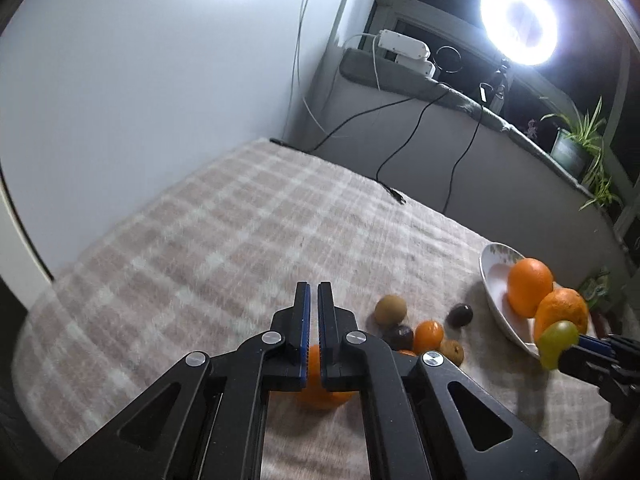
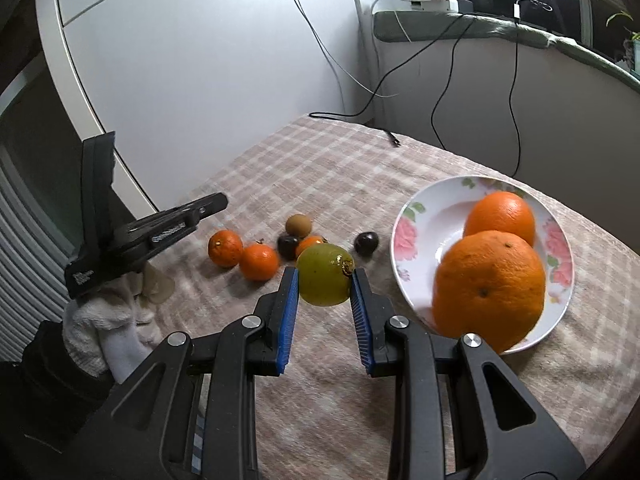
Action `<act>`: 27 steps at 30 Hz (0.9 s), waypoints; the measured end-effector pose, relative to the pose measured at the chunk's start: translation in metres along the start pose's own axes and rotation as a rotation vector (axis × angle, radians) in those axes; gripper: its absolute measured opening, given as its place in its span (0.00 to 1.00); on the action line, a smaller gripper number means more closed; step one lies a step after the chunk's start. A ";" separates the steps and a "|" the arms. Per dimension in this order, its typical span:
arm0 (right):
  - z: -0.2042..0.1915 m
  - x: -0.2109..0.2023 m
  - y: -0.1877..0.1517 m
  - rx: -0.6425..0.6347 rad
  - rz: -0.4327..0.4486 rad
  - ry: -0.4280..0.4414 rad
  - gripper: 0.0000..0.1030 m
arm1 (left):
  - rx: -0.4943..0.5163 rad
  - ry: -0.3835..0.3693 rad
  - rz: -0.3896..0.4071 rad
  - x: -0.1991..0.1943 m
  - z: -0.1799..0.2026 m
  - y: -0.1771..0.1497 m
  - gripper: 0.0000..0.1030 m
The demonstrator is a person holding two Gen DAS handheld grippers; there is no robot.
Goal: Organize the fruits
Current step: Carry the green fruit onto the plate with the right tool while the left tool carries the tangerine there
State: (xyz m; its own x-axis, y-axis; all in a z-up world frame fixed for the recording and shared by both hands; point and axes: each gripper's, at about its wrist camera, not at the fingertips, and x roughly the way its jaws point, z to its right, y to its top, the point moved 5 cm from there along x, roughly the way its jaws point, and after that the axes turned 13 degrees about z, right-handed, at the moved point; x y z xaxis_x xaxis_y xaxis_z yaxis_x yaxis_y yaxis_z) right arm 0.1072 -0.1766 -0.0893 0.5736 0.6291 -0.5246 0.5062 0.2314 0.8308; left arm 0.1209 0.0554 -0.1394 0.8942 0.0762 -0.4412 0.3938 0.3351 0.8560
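A table covered by a pink-and-white plaid cloth (image 2: 340, 168) fills most of both views. Its far edge is bounded by a white wall, and a grey ledge is seen beyond its far right corner, from which black cables (image 2: 440, 92) hang down; one plug end lies on the cloth near that far edge. A wide stretch of bare cloth is seen on the left side and toward the back in the left wrist view.

A floral plate (image 2: 412, 224) is set near the right edge of the table. Two large oranges (image 2: 490, 284) are held in it, touching each other, the nearer one overhanging the near rim.

The right gripper (image 2: 325, 280) is closed partway around a green fruit (image 2: 324, 276), which is clamped between the blue pads (image 2: 290, 300) just left of the plate and above the cloth.

The left gripper (image 1: 314, 320) is seen with its jaws nearly closed, a thin slit left between them and nothing gripped; an orange (image 1: 316, 384) lies on the cloth beneath it, partly hidden.

Smaller fruits are grouped between the two grippers: two mandarins (image 2: 240, 254), a brown kiwi (image 2: 298, 225), and two dark round fruits (image 2: 366, 243), the latter well apart from each other, one just beside the plate.
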 end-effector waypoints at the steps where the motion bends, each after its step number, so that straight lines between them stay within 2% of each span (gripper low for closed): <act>1: 0.002 0.001 -0.001 0.003 -0.003 -0.002 0.26 | -0.001 -0.003 -0.001 -0.002 -0.002 0.000 0.01; 4: 0.005 0.002 -0.001 0.011 -0.002 -0.004 0.26 | -0.005 -0.025 0.002 -0.012 -0.006 0.001 0.02; 8: 0.004 -0.003 -0.001 0.013 0.010 -0.005 0.26 | 0.035 -0.075 -0.055 -0.018 -0.010 -0.003 0.12; 10: 0.004 -0.006 0.000 0.011 0.016 -0.009 0.26 | 0.052 -0.098 -0.089 -0.018 -0.007 -0.009 0.30; 12: 0.004 -0.007 0.001 0.011 0.017 -0.012 0.26 | 0.097 -0.130 -0.134 -0.017 0.001 -0.018 0.34; 16: 0.005 -0.012 0.000 0.012 0.017 -0.025 0.26 | 0.170 -0.127 -0.144 -0.014 0.014 -0.028 0.35; 27: 0.014 -0.029 0.004 0.015 0.040 -0.060 0.26 | 0.227 -0.091 -0.161 -0.005 0.012 -0.026 0.35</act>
State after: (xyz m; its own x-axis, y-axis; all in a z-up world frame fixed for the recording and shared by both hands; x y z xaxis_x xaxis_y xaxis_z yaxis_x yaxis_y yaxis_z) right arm 0.1020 -0.2045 -0.0736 0.6309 0.5921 -0.5013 0.4909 0.1957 0.8489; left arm 0.1085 0.0347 -0.1559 0.8277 -0.0492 -0.5590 0.5606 0.1170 0.8198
